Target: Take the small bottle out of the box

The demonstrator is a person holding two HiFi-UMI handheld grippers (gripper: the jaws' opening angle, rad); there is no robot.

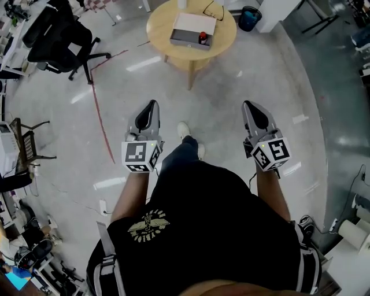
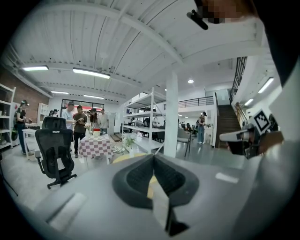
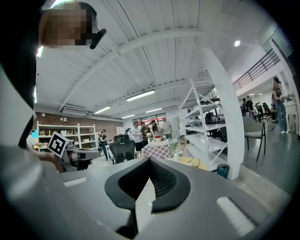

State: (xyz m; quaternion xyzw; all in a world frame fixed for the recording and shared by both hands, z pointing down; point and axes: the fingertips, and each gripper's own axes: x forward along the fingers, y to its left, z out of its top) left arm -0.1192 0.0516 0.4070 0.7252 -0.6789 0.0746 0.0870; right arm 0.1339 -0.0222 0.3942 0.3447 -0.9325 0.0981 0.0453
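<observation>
A grey, white-topped box (image 1: 192, 30) lies on a round wooden table (image 1: 159, 43) at the far top of the head view. A small red-capped bottle (image 1: 203, 38) stands at the box's near right edge. My left gripper (image 1: 151, 105) and right gripper (image 1: 248, 105) are held side by side at waist height, well short of the table, pointing toward it. In the left gripper view the left gripper (image 2: 153, 157) is shut with nothing held. The right gripper (image 3: 150, 161) is likewise shut and empty in its own view.
A black office chair (image 1: 58, 34) stands at the upper left, and a dark blue bin (image 1: 250, 18) sits right of the table. Glasses (image 1: 214, 8) lie on the table. Several people stand by a checkered table (image 2: 93, 143). A white column (image 2: 171, 117) rises ahead.
</observation>
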